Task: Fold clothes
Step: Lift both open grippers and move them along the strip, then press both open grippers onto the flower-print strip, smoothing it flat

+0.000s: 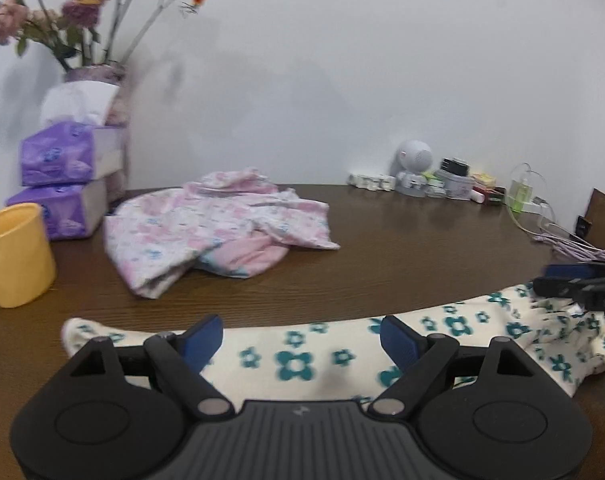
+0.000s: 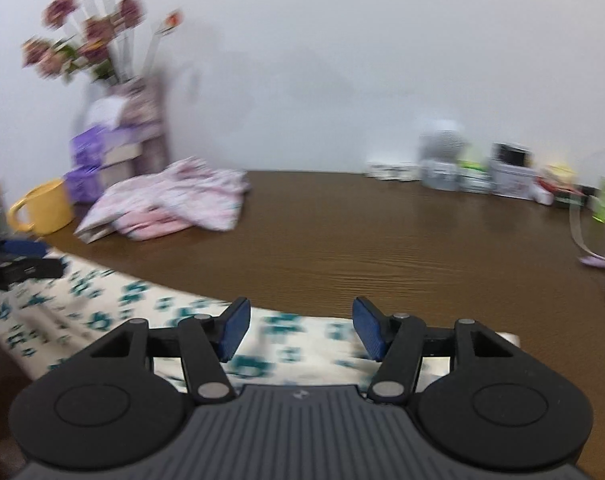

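The likeliest slip from here, as I judge it, is a lopsided fold: the cream cloth garment with teal flower print (image 1: pixel 298 354) lies stretched in a long band along the near edge of the dark brown wood-grain bench (image 1: pixel 382 248), and if one set of tongs bites a single layer or misses the edge while the other catches, the cloth would twist or drag toward the bench edge. A wide sweep could also snag the crumpled pink-and-white floral garment (image 1: pixel 214 224) farther back, or knock the yellow plastic mug (image 1: pixel 14 256) at the left. The left tongs (image 1: pixel 302 338) stand wide open above the middle of the cream garment, blue pads to either side of a printed flower, gripping nothing. The right tongs (image 2: pixel 300 328) are parted less widely and hold nothing; the cream cloth passes beneath and between the pads, near its right end, though blur hides whether they touch it. The garment's bunched end lies toward the right tongs.
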`<state>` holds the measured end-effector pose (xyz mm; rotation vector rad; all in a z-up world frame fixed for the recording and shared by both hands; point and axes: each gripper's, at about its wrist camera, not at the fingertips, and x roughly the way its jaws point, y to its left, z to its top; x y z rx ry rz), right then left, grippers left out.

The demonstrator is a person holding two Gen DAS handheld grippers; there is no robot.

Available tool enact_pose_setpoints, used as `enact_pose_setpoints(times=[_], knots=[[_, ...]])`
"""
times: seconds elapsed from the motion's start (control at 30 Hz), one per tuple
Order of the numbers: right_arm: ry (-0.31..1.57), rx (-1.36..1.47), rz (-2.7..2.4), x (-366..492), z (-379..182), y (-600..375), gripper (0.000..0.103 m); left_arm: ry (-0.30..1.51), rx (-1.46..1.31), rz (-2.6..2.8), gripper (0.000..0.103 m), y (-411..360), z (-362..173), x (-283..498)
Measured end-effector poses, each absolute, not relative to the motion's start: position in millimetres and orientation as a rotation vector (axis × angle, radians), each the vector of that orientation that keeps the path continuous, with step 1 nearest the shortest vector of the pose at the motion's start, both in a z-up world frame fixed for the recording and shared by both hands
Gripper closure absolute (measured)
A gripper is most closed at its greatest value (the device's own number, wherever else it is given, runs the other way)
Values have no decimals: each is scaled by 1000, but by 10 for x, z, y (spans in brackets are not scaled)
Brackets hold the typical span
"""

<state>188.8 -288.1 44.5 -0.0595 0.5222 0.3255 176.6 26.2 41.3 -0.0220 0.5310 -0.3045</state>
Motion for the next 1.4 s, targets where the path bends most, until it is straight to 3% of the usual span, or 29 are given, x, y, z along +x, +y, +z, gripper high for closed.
enact_pose_setpoints(times=[0.37, 1.03, 1.4], knots=[[613, -170, 497, 2170, 266, -2019, 45, 631, 5, -353, 18, -48, 195, 1983], [669, -89, 393, 2213, 103, -2458, 45, 661, -72, -289, 18, 502, 140, 2005], [660, -100, 372, 2201, 91, -2534, 45, 633, -181, -249, 36, 1046, 208, 1959]])
